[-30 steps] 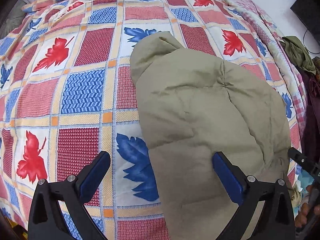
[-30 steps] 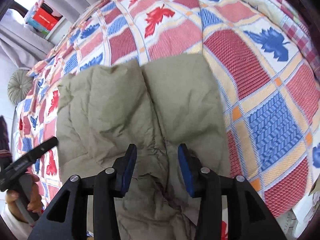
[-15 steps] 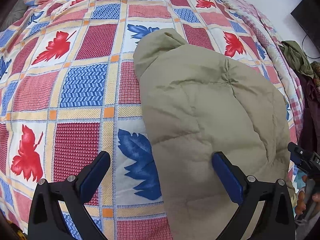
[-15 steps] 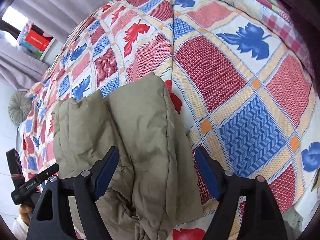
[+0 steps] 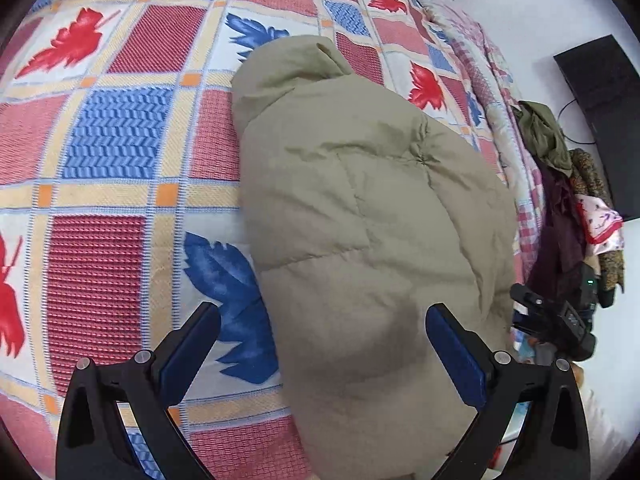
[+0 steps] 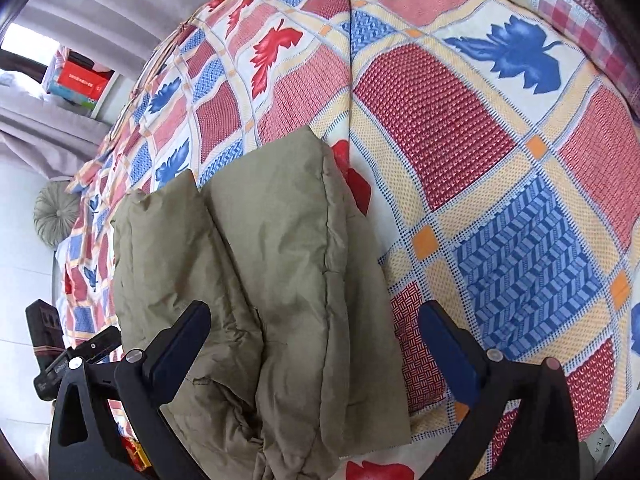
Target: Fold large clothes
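Note:
A puffy olive-khaki padded garment point(image 5: 360, 216) lies folded into a thick bundle on the bed; it also shows in the right wrist view point(image 6: 256, 264). My left gripper point(image 5: 320, 356) is open and empty, its blue pads spread above the near end of the bundle. My right gripper point(image 6: 312, 348) is open and empty too, held over the bundle's near end from the other side. Each gripper shows at the edge of the other's view: the right one point(image 5: 556, 324) and the left one point(image 6: 76, 356).
The bed is covered by a patchwork quilt point(image 5: 100, 152) with red and blue leaf squares. A pile of dark clothes point(image 5: 568, 200) hangs off the right bed edge. A round grey cushion point(image 6: 54, 214) and a shelf of boxes point(image 6: 76, 80) stand beyond the far side.
My right gripper has opened and let go of the garment, then drawn back. My left gripper stayed open and moved closer over the bundle.

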### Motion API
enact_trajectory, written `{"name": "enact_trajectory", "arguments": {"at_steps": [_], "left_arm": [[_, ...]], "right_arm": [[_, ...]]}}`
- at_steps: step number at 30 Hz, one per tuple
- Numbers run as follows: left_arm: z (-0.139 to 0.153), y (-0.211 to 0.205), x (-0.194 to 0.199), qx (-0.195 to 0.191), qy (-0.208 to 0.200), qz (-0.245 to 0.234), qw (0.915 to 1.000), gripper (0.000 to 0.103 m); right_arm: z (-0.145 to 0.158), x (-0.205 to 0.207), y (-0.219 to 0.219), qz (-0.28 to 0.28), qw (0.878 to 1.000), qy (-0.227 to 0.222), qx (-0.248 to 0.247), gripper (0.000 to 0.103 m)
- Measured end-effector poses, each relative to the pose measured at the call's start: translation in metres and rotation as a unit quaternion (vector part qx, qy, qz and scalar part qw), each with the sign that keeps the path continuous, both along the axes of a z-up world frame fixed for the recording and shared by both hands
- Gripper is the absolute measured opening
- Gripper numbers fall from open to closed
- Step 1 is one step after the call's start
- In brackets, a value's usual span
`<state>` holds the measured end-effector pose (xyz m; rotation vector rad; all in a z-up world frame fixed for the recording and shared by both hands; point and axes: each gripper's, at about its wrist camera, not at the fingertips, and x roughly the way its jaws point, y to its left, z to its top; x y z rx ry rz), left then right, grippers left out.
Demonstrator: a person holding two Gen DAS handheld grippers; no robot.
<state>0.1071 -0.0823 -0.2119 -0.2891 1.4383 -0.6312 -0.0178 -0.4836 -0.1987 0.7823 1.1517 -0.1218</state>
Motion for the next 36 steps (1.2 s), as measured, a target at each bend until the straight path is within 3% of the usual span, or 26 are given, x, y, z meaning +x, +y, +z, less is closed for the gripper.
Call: {"name": "enact_trajectory", "arguments": {"at_steps": [2,5,8,13,17,19,22,24,27,31,34,36], "left_arm": [[-0.010,-0.002,0.002,-0.044,0.034,-0.007,0.9984,0.103],[-0.025,-0.006,0.004,-0.079,0.064,-0.014,0.9948,0.103],[-0.042,-0.013,0.006,-0.083,0.075,-0.026,0.9934,0.103],[-0.066,-0.018,0.014,-0.134,0.110,-0.013,0.9848,0.103],[-0.070,-0.027,0.015,-0.132,0.103,-0.018,0.9858,0.103],[-0.072,-0.033,0.015,-0.124,0.098,-0.025,0.9871,0.103],[-0.077,-0.040,0.017,-0.116,0.086,-0.032,0.9889,0.103],[-0.086,-0.041,0.019,-0.125,0.100,-0.024,0.9868,0.103],[-0.094,-0.051,0.019,-0.138,0.119,-0.019,0.9831,0.103],[-0.089,-0.069,0.017,-0.127,0.110,-0.022,0.9855,0.103],[-0.075,-0.075,0.015,-0.121,0.090,-0.024,0.9882,0.092],[-0.060,-0.072,0.016,-0.120,0.074,-0.033,0.9895,0.084]], "right_arm": [[-0.007,0.003,-0.002,0.008,1.000,0.001,0.024,0.103],[-0.019,0.008,-0.004,0.019,0.999,0.002,0.050,0.103],[-0.031,0.015,-0.004,0.037,0.996,0.010,0.076,0.103],[-0.045,0.031,0.000,0.077,0.989,-0.007,0.124,0.103],[-0.040,0.042,0.011,0.114,0.981,-0.041,0.150,0.103],[-0.037,0.051,0.020,0.148,0.981,-0.030,0.124,0.103],[-0.047,0.067,0.032,0.183,0.981,0.020,0.056,0.103],[-0.056,0.076,0.033,0.187,0.981,0.032,0.038,0.103],[-0.074,0.083,0.028,0.170,0.981,0.046,0.084,0.103],[-0.080,0.086,0.034,0.161,0.978,0.046,0.125,0.103],[-0.081,0.085,0.038,0.143,0.979,0.039,0.140,0.102],[-0.078,0.084,0.042,0.136,0.979,0.034,0.149,0.093]]}}
